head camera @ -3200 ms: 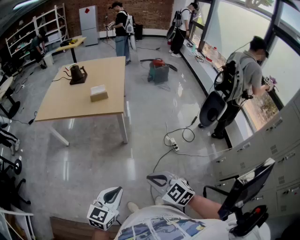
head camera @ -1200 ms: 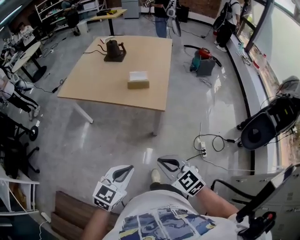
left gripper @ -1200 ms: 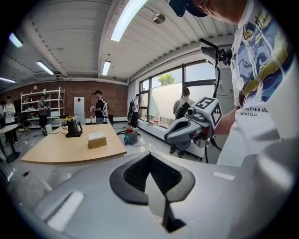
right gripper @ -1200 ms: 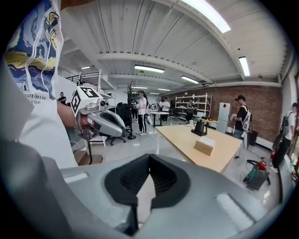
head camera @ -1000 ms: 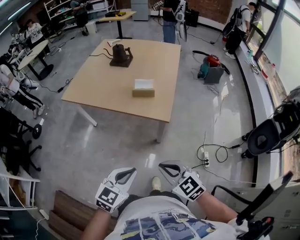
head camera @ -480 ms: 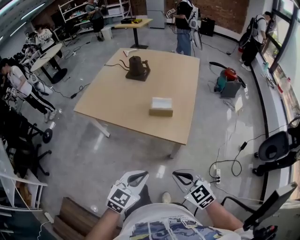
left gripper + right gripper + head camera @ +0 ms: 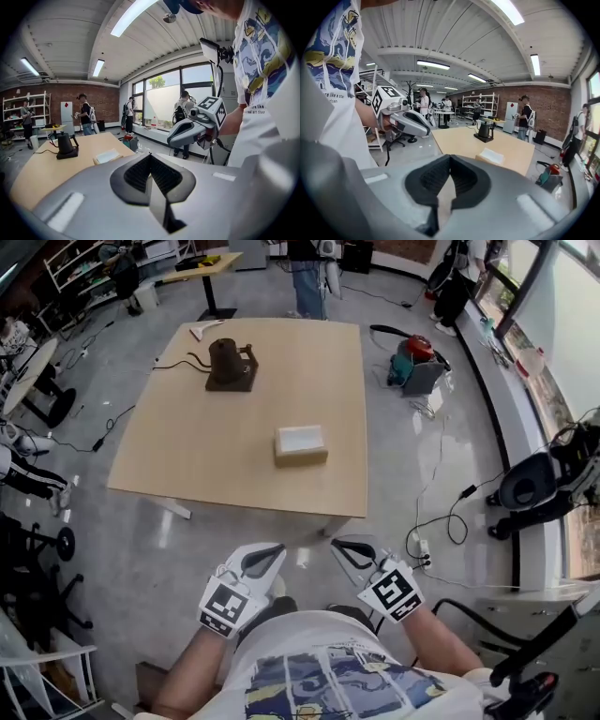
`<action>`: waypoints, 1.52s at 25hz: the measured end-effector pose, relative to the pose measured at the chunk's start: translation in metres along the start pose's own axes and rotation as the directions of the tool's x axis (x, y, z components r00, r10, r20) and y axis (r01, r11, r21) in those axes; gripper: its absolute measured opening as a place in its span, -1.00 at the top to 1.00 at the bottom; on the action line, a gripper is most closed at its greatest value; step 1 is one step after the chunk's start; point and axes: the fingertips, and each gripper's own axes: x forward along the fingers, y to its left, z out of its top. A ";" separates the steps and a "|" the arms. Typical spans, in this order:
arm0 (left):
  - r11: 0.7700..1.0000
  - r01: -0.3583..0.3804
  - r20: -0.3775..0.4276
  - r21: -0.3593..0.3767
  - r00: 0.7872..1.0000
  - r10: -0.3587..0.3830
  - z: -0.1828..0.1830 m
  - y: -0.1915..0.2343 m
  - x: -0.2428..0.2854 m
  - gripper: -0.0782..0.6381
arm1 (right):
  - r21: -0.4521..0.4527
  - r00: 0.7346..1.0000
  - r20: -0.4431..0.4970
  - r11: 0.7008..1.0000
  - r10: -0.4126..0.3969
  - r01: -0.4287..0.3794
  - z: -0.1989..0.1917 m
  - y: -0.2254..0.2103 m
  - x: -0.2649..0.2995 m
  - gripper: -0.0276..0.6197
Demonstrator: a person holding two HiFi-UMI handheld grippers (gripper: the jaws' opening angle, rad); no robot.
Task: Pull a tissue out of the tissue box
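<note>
The table (image 7: 187, 456) with the tissue box (image 7: 301, 443), earlier seen far off at the upper left, is now seen much nearer and centred. The left gripper (image 7: 265, 557) and right gripper (image 7: 345, 549) are brought close to its near edge. The person at the windows is no longer seen.

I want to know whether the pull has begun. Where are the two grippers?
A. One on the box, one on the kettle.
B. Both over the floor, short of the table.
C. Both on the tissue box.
B: the left gripper and right gripper hang over the floor, short of the table, and nothing touches the tissue box.
</note>
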 end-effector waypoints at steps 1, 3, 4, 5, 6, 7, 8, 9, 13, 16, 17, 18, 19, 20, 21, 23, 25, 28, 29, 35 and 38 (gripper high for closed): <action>1.000 0.019 -0.001 0.011 1.000 -0.019 0.000 0.007 0.001 0.77 | 0.006 1.000 -0.003 1.000 -0.018 0.018 0.004 -0.002 0.006 0.91; 0.998 0.054 -0.008 0.035 0.999 -0.053 -0.002 0.022 0.003 0.77 | 0.014 0.999 -0.010 0.998 -0.053 0.053 0.011 -0.005 0.017 0.91; 0.996 0.067 -0.013 0.050 0.998 -0.067 -0.004 0.029 0.004 0.77 | 0.017 0.997 -0.013 0.997 -0.070 0.070 0.013 -0.006 0.023 0.91; 0.995 0.078 -0.019 0.067 0.997 -0.077 -0.008 0.038 0.008 0.77 | 0.021 0.996 -0.017 0.996 -0.087 0.087 0.015 -0.007 0.028 0.91; 0.993 0.086 -0.027 0.084 0.996 -0.084 -0.011 0.046 0.012 0.77 | 0.027 0.995 -0.022 0.994 -0.102 0.103 0.015 -0.008 0.033 0.91; 0.991 0.091 -0.037 0.099 0.995 -0.087 -0.016 0.054 0.018 0.77 | 0.035 0.993 -0.028 0.993 -0.113 0.114 0.015 -0.009 0.037 0.91; 0.989 0.093 -0.048 0.112 0.995 -0.088 -0.020 0.061 0.024 0.77 | 0.045 0.992 -0.036 0.992 -0.118 0.120 0.014 -0.010 0.039 0.91; 0.988 0.092 -0.060 0.122 0.995 -0.085 -0.024 0.067 0.031 0.77 | 0.054 0.992 -0.045 0.991 -0.120 0.122 0.013 -0.011 0.040 0.91; 0.983 0.083 -0.122 0.162 0.991 -0.063 -0.034 0.091 0.068 0.64 | 0.071 0.989 -0.076 0.988 -0.128 0.134 0.003 -0.033 0.041 0.91; 0.976 0.074 -0.172 0.207 0.984 -0.038 -0.039 0.110 0.103 0.55 | 0.087 0.988 -0.082 0.986 -0.132 0.139 -0.002 -0.057 0.042 0.91; 0.972 0.068 -0.184 0.224 0.983 -0.027 -0.040 0.117 0.115 0.53 | 0.084 0.988 -0.084 0.987 -0.133 0.140 -0.003 -0.065 0.042 0.91; 0.969 0.064 -0.196 0.240 0.980 -0.016 -0.042 0.124 0.127 0.51 | 0.081 0.987 -0.085 0.987 -0.134 0.141 -0.004 -0.074 0.043 0.91; 0.964 0.063 -0.211 0.257 0.977 -0.007 -0.044 0.131 0.140 0.48 | 0.082 0.987 -0.085 0.986 -0.135 0.142 -0.005 -0.084 0.044 0.91; 0.959 0.064 -0.229 0.275 0.974 0.000 -0.047 0.137 0.153 0.46 | 0.088 0.987 -0.083 0.986 -0.137 0.144 -0.006 -0.094 0.044 0.91; 0.954 0.068 -0.247 0.293 0.969 0.006 -0.050 0.143 0.165 0.46 | 0.094 0.987 -0.081 0.985 -0.138 0.145 -0.006 -0.103 0.044 0.91; 0.944 0.076 -0.281 0.321 0.959 0.019 -0.055 0.157 0.188 0.44 | 0.100 0.987 -0.080 0.984 -0.142 0.150 -0.008 -0.123 0.044 0.91; 0.937 0.084 -0.317 0.340 0.948 0.030 -0.061 0.170 0.210 0.43 | 0.105 0.986 -0.083 0.983 -0.145 0.153 -0.011 -0.142 0.043 0.91; 0.923 0.107 -0.369 0.370 0.929 0.040 -0.072 0.182 0.239 0.39 | 0.112 0.986 -0.085 0.982 -0.144 0.153 -0.018 -0.166 0.041 0.91; 0.916 0.119 -0.388 0.383 0.921 0.043 -0.077 0.184 0.248 0.37 | 0.116 0.986 -0.085 0.982 -0.142 0.152 -0.021 -0.174 0.041 0.91; 0.894 0.182 -0.498 0.409 0.866 0.052 -0.111 0.190 0.282 0.28 | 0.128 0.989 -0.087 0.984 -0.117 0.127 -0.033 -0.202 0.040 0.91; 0.895 0.200 -0.536 0.400 0.843 0.051 -0.121 0.193 0.289 0.28 | 0.132 0.991 -0.088 0.985 -0.099 0.110 -0.038 -0.214 0.042 0.91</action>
